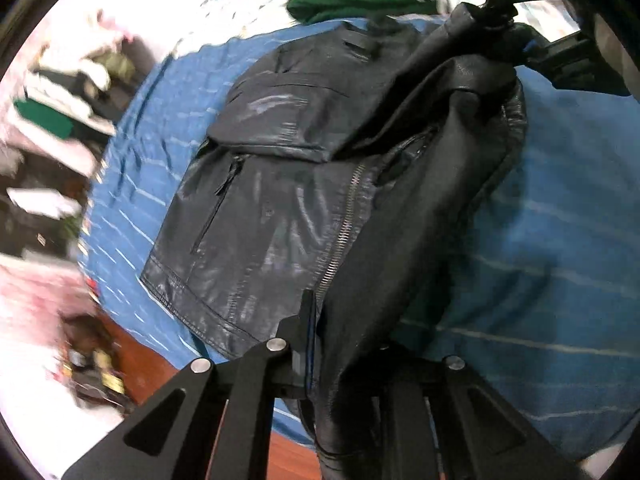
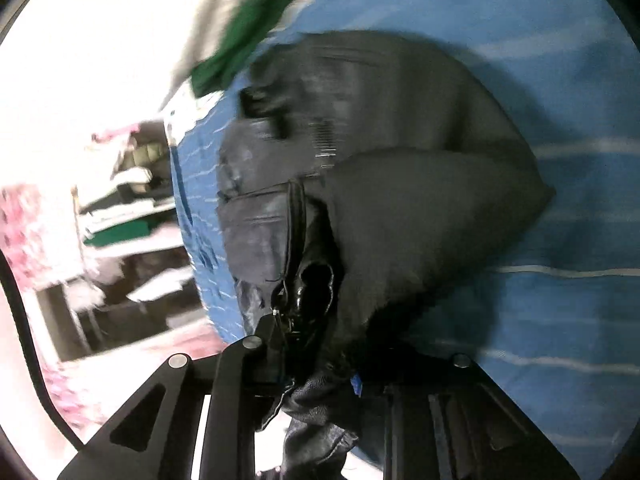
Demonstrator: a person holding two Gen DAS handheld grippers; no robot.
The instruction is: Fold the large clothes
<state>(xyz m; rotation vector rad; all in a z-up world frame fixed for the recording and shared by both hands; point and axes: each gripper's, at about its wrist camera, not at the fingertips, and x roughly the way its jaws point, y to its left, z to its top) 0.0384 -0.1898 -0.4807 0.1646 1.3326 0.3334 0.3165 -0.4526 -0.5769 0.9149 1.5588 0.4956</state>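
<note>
A blue striped bedspread (image 1: 560,208) covers the bed, and a black leather jacket (image 1: 280,200) lies across it. Nearest, the left gripper (image 1: 320,344) has its jaws clamped on the jacket's zipper edge, and the right gripper (image 2: 316,344) seems clamped on its bunched leather. Farther, toward 12 o'clock, sits a blurred green garment (image 1: 360,4).

Nothing readable is showing in either view. The black jacket (image 1: 280,184) is carrying no legible label or brand mark, and the small items on the floor at the near left (image 1: 100,376) are blurring too much to make out any print.
</note>
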